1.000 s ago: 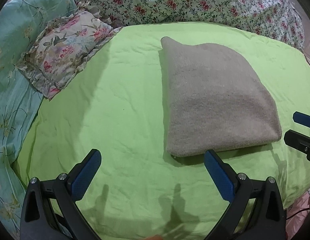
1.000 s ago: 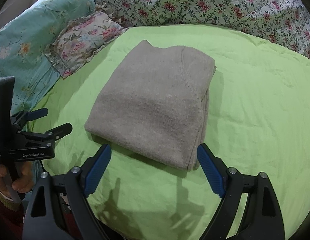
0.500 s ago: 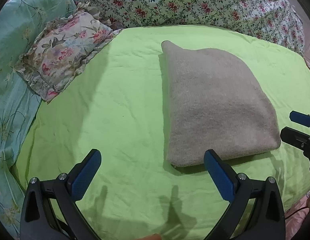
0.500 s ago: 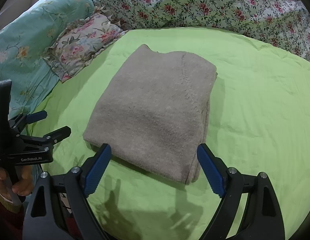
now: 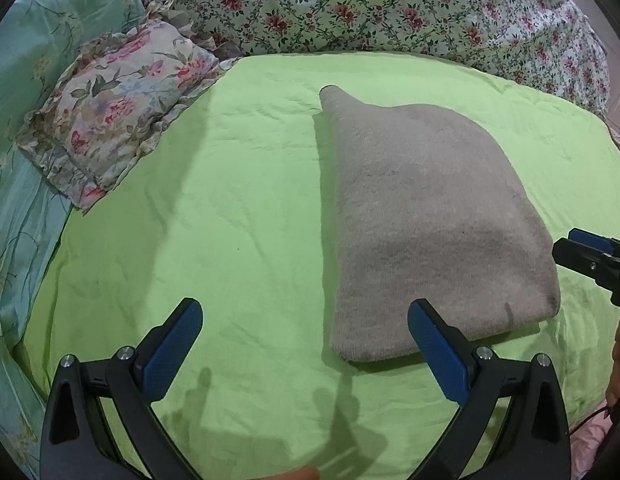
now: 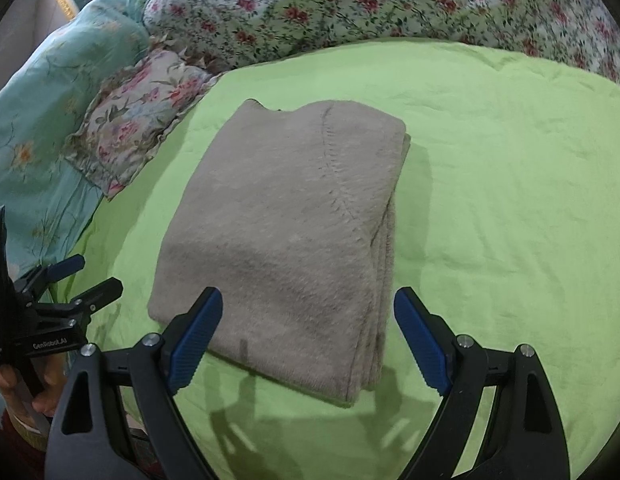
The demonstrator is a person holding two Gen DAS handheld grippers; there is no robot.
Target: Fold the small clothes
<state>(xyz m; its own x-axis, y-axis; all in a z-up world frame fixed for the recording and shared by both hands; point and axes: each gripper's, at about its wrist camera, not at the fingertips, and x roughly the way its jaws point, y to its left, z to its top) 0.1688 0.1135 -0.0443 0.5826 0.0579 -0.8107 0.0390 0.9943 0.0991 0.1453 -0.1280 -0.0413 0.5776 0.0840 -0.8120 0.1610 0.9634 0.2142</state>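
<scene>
A grey knit garment [image 5: 425, 220] lies folded into a thick rectangle on the green bedsheet [image 5: 230, 208]; it also shows in the right wrist view [image 6: 286, 232]. My left gripper [image 5: 306, 336] is open and empty, just short of the garment's near left corner. My right gripper [image 6: 310, 320] is open and empty, its fingers either side of the garment's near edge. The right gripper's tips show at the right edge of the left wrist view [image 5: 589, 256]. The left gripper shows at the left of the right wrist view [image 6: 66, 292].
A floral frilled pillow [image 5: 118, 108] lies at the left of the sheet. A teal floral quilt [image 5: 26, 80] is further left. A rose-print duvet [image 5: 389, 8] is bunched along the far side. The sheet [image 6: 509, 200] stretches right of the garment.
Both grippers have moved slightly closer to the folded garment, which now sits lower in both views. The garment itself has not moved. Both grippers stay open.
</scene>
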